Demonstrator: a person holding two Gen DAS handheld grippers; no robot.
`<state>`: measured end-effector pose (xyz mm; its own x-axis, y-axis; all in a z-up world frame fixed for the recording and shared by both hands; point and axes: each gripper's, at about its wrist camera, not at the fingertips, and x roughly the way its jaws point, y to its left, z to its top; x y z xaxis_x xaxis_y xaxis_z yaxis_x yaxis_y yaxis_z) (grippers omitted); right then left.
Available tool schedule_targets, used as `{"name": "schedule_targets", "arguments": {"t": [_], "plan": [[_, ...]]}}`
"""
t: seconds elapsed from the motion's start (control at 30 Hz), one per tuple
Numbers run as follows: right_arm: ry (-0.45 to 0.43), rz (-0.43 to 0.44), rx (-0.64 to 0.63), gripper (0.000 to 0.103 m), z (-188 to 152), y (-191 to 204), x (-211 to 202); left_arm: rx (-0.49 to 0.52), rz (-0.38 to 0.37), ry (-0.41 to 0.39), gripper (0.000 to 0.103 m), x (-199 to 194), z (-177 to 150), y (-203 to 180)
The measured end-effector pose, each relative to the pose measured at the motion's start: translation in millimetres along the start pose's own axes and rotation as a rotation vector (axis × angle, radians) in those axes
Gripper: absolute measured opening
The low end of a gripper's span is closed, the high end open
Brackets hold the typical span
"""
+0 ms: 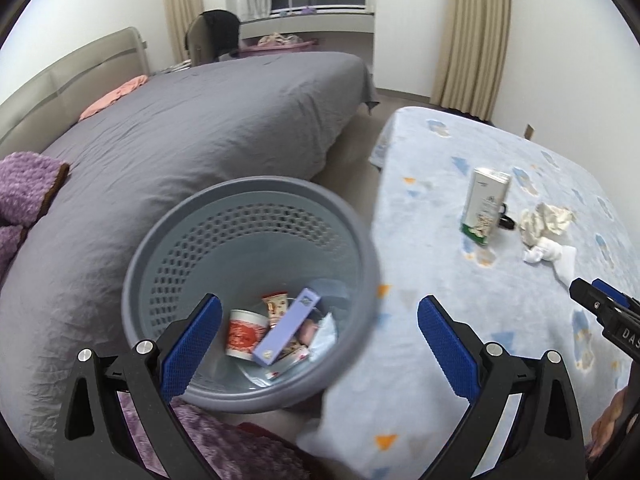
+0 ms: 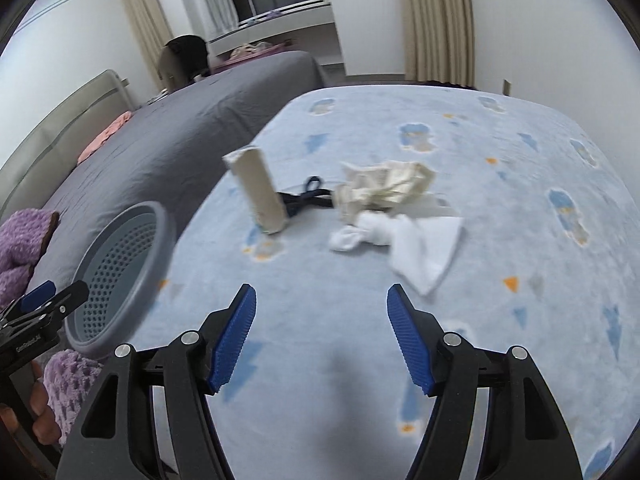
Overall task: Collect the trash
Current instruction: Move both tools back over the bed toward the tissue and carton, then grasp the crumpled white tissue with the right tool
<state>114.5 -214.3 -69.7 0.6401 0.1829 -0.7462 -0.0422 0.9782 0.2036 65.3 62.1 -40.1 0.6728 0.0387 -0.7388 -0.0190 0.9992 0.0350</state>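
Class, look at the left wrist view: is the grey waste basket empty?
No: the grey waste basket already holds a red cup, a lilac box and other packaging.

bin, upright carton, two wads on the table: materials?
Bin: moulded grey plastic, matte, perforated wall. Carton: printed paperboard by its sharp folded edges, slightly glossy. Cream wad: crumpled paper or thin wrapper, stiff creases; unclear which. White wad: soft tissue or cloth, limp folds.

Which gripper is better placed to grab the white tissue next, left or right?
Right. The right gripper is open and empty, facing the white tissue on the blue cover. The left gripper sits over the trash basket.
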Motion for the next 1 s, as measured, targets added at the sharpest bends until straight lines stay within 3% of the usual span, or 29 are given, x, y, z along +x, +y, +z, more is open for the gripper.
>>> {"name": "schedule_targets", "arguments": {"t": [0.27,0.67,1.0], "plan": [[0.031,-0.032,0.058,0.066,7.3,-37.1,22.7,0.043,-0.031,0.016,0.096,11.9,5.7,-36.5],[0.059,-0.005,0.066,0.066,40.2,-31.2,68.7,0.087,-0.024,0.027,0.096,29.6,16.8,-58.1],[0.103,-0.110,0.054,0.066,49.1,-29.0,98.7,0.089,-0.027,0.052,0.096,41.7,18.0,-61.3]]}}
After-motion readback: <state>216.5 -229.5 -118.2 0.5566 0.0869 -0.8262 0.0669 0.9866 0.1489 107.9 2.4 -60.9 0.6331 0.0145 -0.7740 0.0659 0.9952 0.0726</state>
